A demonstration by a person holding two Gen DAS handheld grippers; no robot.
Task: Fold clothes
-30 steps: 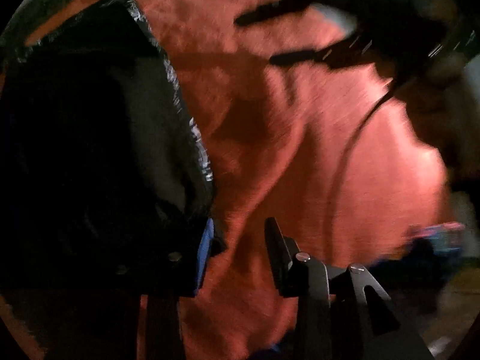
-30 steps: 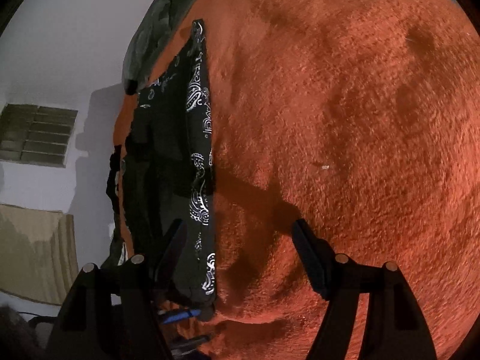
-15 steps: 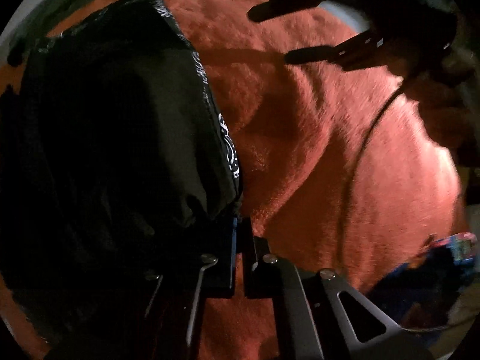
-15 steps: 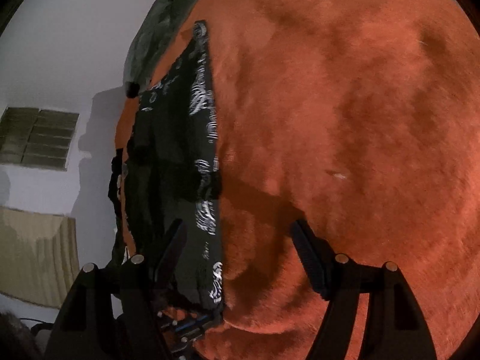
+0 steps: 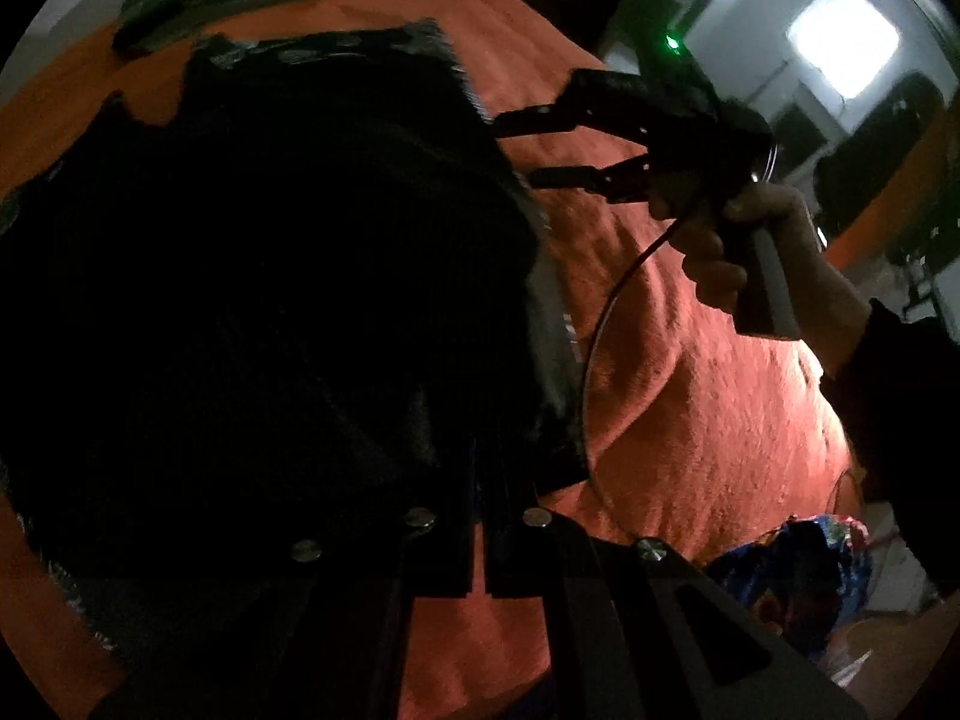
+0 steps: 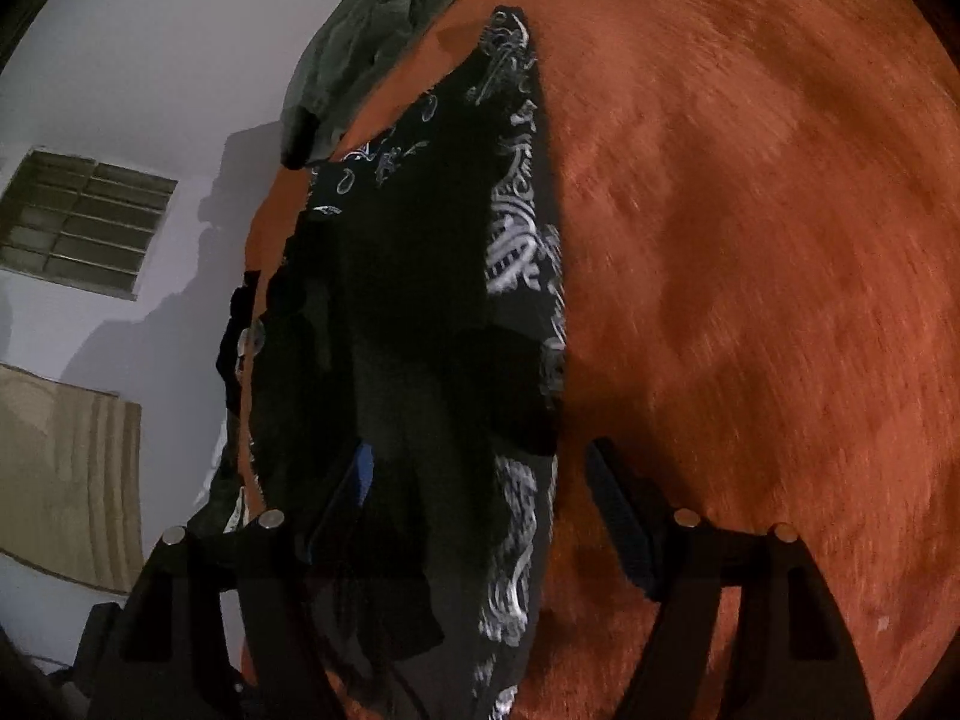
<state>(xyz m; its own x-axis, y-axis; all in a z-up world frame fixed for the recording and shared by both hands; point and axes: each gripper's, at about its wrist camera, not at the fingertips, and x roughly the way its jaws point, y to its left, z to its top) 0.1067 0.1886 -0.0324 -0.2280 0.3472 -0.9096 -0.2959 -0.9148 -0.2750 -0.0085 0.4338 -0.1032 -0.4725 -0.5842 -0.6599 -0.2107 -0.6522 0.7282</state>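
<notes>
Pinching what looks like the black patterned garment's edge, the left tongs stay pressed together — the right tongs are spreading, empty.

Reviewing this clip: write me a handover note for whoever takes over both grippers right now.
Left gripper: shut on the edge of the black garment.
Right gripper: jaws opening, nothing gripped, though the garment's patterned edge lies between the fingers.
Garment lies spread on the orange blanket; a green cloth sits at the far edge.
Done: one edge pinched.
Left: probably grip the nearby edge with the right gripper, then fold the garment over.
</notes>
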